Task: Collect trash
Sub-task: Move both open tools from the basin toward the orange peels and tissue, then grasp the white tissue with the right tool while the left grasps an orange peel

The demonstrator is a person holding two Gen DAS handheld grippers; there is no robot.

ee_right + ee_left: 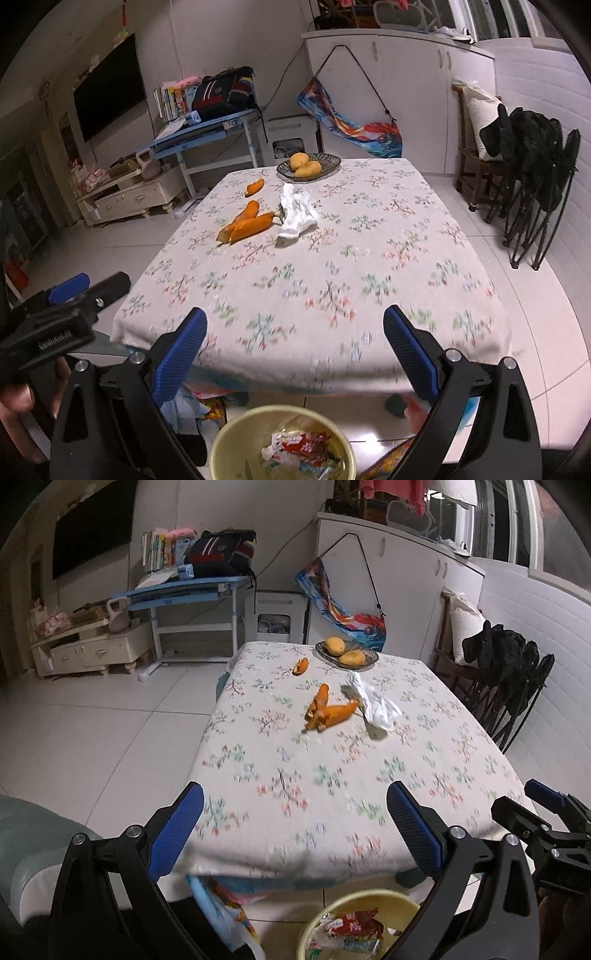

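Orange mango peels (330, 709) (246, 223) lie on the flowered tablecloth past the table's middle, with a smaller peel (300, 665) (255, 187) further back. A crumpled white tissue (375, 705) (295, 214) lies just right of the peels. A yellow bin (314, 923) (225, 435) holding wrappers stands on the floor below the table's near edge. My left gripper (295, 808) is open and empty above that edge. My right gripper (295, 328) is open and empty beside it, also seen in the left wrist view (546, 805).
A dark plate (369, 655) (328, 162) with two mangoes sits at the table's far end. Folded black chairs (535, 192) stand at the right wall. A blue desk (184, 587) and low cabinet stand at the back left.
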